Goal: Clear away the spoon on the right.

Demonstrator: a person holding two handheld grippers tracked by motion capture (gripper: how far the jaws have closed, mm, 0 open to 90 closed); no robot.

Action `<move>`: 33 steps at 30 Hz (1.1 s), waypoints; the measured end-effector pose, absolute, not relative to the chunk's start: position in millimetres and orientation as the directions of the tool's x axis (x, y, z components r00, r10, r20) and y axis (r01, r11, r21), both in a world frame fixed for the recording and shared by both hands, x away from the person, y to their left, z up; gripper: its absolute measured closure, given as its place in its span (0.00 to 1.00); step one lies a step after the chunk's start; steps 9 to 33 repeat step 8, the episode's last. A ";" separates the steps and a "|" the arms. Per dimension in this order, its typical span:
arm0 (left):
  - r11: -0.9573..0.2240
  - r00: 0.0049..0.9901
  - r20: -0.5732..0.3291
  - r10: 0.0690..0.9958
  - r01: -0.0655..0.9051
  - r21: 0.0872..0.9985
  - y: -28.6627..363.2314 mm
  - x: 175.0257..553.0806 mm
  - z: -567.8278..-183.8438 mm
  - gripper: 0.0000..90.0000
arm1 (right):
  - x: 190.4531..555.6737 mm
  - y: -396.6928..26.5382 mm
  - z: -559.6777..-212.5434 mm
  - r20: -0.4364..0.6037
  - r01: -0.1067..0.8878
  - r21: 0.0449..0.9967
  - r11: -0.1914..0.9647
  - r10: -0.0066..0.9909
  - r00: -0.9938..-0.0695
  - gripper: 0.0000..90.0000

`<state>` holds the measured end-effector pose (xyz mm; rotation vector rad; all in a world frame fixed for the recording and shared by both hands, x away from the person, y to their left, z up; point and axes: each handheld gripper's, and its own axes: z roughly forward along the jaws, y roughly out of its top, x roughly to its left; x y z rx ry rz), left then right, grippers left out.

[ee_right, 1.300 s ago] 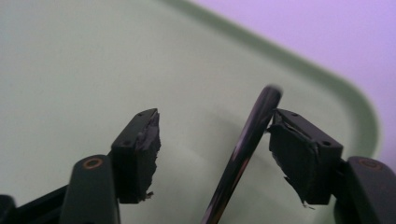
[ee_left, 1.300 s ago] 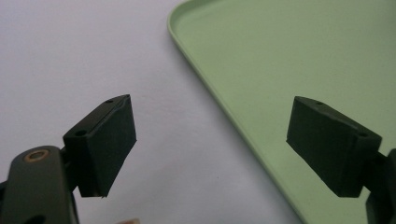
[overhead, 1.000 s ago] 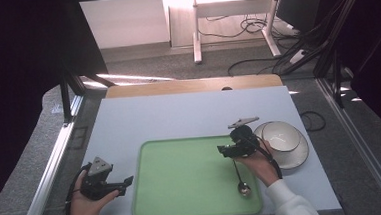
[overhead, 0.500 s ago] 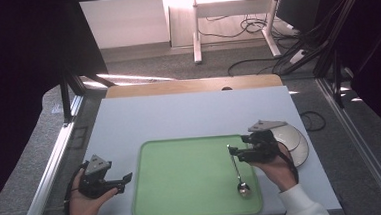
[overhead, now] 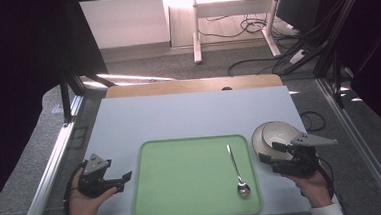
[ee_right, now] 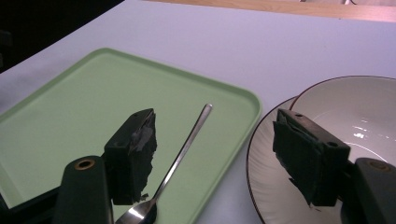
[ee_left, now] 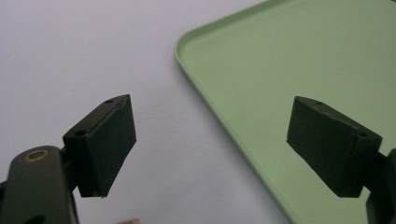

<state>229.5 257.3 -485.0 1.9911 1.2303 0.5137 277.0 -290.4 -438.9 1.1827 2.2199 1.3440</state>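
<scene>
Two grippers are seen above the desk (overhead: 189, 112), both with jaws spread and nothing held. The right gripper (overhead: 276, 152) has been drawn back off the green tray (overhead: 183, 188) toward the bowls (overhead: 275, 132) at the desk's right. The spoon (overhead: 236, 170) is left lying on the tray's right part, apart from the jaws. The left gripper (overhead: 125, 177) is kept beside the tray's left edge.

Sunlit grey floor (overhead: 141, 65), white desk legs (overhead: 195, 32), tangled cables (overhead: 256, 63).
</scene>
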 end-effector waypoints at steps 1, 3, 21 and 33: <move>-0.280 0.465 -0.037 0.885 0.594 0.754 257.0 230.0 -485.1 0.17 | 277.0 -289.5 -438.9 0.157 0.493 0.839 0.231 0.764 -0.626 0.33; -0.281 0.464 -0.035 0.885 0.594 0.754 256.6 231.0 -485.3 0.16 | 275.7 -287.1 -438.5 0.143 0.478 0.844 0.243 0.757 -0.637 0.33; -0.276 0.451 -0.030 0.892 0.595 0.755 259.4 233.6 -486.1 0.16 | 274.3 -284.5 -437.2 0.130 0.452 0.857 0.248 0.745 -0.654 0.33; -0.276 0.451 -0.030 0.892 0.595 0.755 259.4 233.6 -486.1 0.16 | 274.3 -284.5 -437.2 0.130 0.452 0.857 0.248 0.745 -0.654 0.33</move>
